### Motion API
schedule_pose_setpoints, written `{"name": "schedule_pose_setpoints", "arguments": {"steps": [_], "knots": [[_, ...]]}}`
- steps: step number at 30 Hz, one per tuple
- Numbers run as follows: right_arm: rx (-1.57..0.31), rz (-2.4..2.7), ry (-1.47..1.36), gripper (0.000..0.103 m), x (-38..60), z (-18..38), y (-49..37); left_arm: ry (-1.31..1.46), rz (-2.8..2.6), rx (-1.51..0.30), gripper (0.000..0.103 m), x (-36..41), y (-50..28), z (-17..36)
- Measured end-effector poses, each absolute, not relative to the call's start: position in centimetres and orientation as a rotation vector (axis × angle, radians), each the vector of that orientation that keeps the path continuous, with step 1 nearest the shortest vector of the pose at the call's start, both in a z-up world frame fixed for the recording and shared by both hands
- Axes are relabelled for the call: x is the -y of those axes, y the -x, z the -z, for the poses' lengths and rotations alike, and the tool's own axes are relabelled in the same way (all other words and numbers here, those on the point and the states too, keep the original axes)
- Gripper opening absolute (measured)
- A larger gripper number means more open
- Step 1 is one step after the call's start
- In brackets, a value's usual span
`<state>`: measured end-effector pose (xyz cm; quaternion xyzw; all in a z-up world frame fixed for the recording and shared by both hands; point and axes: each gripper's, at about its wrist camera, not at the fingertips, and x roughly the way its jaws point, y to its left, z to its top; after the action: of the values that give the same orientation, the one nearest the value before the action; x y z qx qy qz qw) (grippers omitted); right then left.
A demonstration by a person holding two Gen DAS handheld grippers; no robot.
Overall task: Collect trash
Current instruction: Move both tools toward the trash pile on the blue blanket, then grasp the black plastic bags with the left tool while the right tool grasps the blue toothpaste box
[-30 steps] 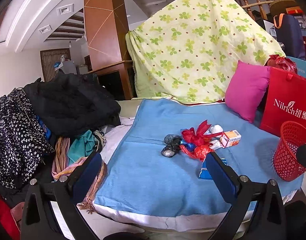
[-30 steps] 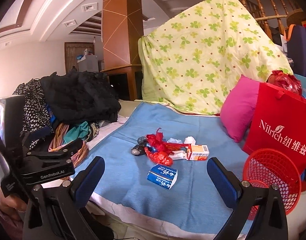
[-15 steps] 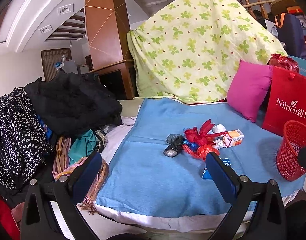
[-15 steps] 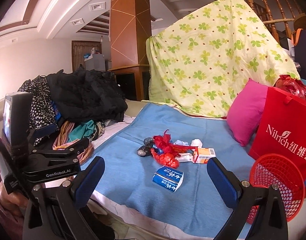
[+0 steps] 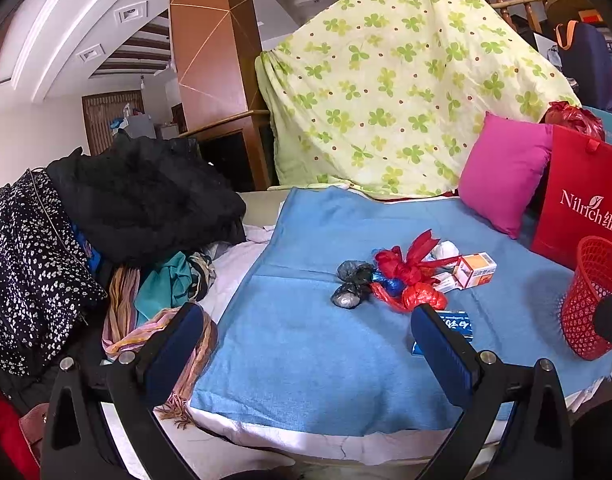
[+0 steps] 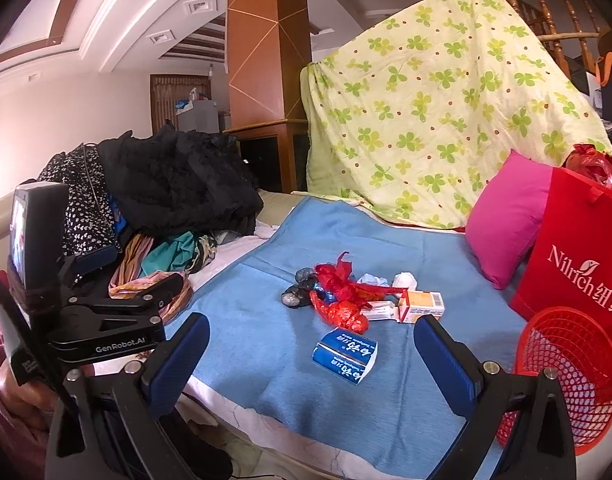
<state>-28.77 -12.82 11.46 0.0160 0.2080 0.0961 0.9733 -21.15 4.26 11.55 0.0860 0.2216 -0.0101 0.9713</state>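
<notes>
Jaws on the left gripper and right gripper both stand spread, empty. Ahead of the right pair, nearer it, lies the blue-and-white flat carton, long axis slanting rightward, on the blue blanket; the red mesh plastic basket sits right.

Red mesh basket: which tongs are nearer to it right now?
Right. The right tongs hover just left of the red mesh basket; the left tongs sit farther left, across the blue blanket.
</notes>
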Motion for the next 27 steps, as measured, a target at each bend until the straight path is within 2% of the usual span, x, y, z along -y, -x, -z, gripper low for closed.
{"name": "schedule_pose_setpoints", "arguments": {"steps": [17, 27], "knots": [[-0.493, -0.238, -0.042, 0.103, 13.1, -8.4, 23.8, -0.181, 0.004, -0.518, 0.103, -4.2, 17.0, -8.3], [-0.629, -0.334, -0.043, 0.103, 14.9, -2.5, 17.3, -0.152, 0.046, -0.626, 0.103, -4.5, 12.1, -3.8]]}}
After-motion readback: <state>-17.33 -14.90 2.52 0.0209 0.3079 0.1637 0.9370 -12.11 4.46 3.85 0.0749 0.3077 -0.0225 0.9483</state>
